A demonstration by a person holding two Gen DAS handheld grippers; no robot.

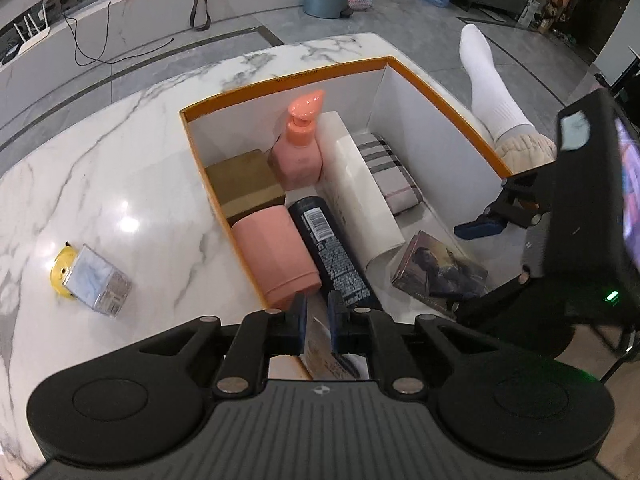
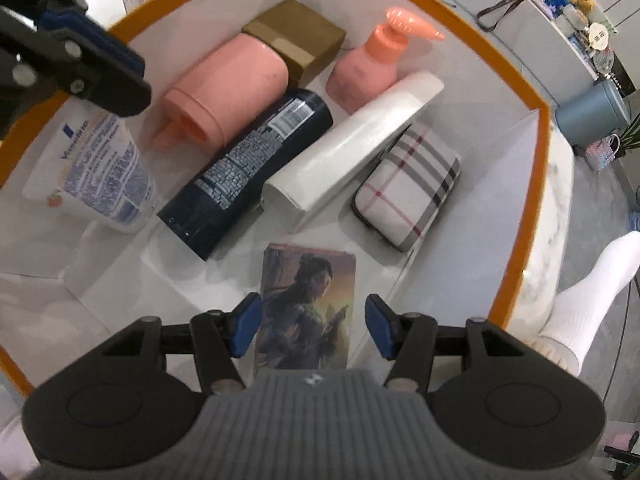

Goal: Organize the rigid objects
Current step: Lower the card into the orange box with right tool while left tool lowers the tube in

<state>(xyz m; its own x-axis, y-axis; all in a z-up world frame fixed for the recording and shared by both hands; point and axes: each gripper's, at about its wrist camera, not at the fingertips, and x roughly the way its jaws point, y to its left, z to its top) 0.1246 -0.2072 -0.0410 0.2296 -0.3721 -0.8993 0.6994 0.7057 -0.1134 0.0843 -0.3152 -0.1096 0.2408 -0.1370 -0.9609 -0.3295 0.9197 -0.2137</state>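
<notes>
White marble counter (image 1: pixel 132 184), grey tiled floor (image 1: pixel 400 20). Orange-rimmed box (image 2: pixel 516 80) holds nine items; clear packet (image 1: pixel 100 280) at 9 o'clock. Left gripper (image 1: pixel 318 320) clamps white tube (image 2: pixel 100 168); right gripper (image 2: pixel 312 326) spread around picture card box (image 2: pixel 308 304).

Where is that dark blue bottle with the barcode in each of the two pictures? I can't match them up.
Left wrist view: the dark blue bottle lies low in the centre, just above the near tool, between the pink tumbler and the long white box.
Right wrist view: the dark blue bottle lies slanted, left of centre, again between the pink tumbler and the long white box.
Shared landmark: the pink pump bottle standing upright.
</notes>
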